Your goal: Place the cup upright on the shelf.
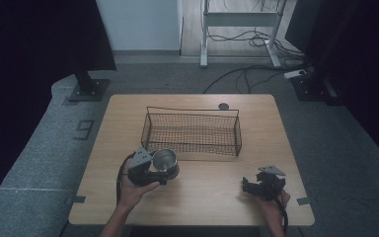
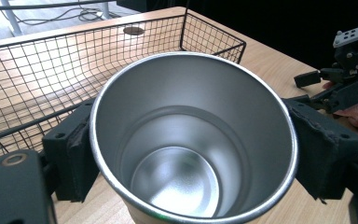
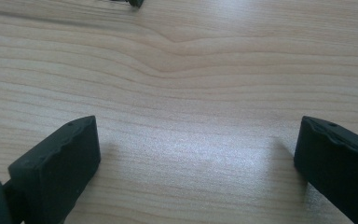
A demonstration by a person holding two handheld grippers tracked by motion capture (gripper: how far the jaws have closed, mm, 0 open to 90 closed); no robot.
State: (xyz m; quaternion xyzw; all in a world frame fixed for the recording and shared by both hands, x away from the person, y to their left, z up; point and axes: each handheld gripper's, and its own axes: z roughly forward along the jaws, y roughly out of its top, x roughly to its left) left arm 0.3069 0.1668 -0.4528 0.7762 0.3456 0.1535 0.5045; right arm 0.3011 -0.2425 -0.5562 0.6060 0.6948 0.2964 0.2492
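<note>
Where the person's two hands come in at the near edge of the wooden table [image 1: 202,197], each one holds a gripper. On the right, the right gripper [image 1: 249,186] sits low over bare wood near the near right corner, its jaws spread wide apart with nothing between them; in the right gripper view the right gripper [image 3: 198,154] shows only tabletop in the gap. On the left, slightly farther in, the left gripper [image 1: 164,170] is clamped on a steel cup [image 1: 165,160]. In the left gripper view the left gripper [image 2: 193,149] has a black pad pressed against each side of the cup [image 2: 186,140], whose open mouth faces the camera and which has nothing inside. Just beyond the cup, at the middle of the table, stands a black wire basket [image 1: 192,132], with nothing in it. Past its far rim a small dark round disc [image 1: 223,106] sits in the tabletop near the far edge.
</note>
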